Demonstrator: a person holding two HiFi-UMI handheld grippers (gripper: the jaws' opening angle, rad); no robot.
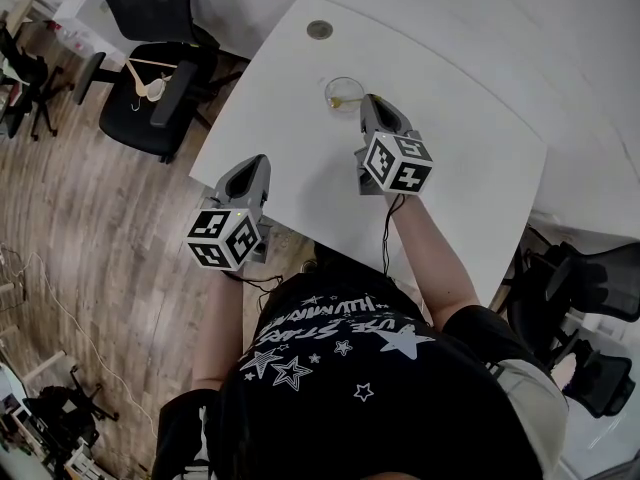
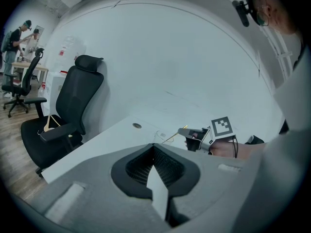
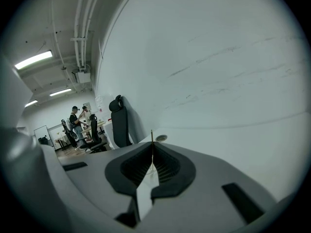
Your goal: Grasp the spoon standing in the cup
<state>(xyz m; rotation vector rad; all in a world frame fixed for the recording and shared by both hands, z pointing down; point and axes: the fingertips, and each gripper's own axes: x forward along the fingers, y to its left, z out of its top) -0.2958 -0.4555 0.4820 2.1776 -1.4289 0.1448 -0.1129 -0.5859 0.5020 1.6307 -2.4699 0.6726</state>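
A clear glass cup [image 1: 343, 92] stands on the white table [image 1: 470, 158], toward its far side. My right gripper [image 1: 368, 101] reaches the cup's right rim. In the right gripper view its jaws [image 3: 152, 148] stand shut on the thin handle of the spoon [image 3: 151, 136], which rises upright between the pads. From the left gripper view the gold spoon [image 2: 171, 139] slants from the cup to the right gripper [image 2: 187, 131]. My left gripper [image 1: 254, 165] hovers over the table's near left edge, away from the cup; its jaws [image 2: 154, 146] are shut with nothing between them.
A round cable grommet [image 1: 320, 29] sits in the table behind the cup. A black office chair [image 1: 150, 88] with a hanger stands left of the table on the wooden floor, and more chairs [image 1: 585, 308] stand at the right. People [image 3: 77, 120] stand far off in the room.
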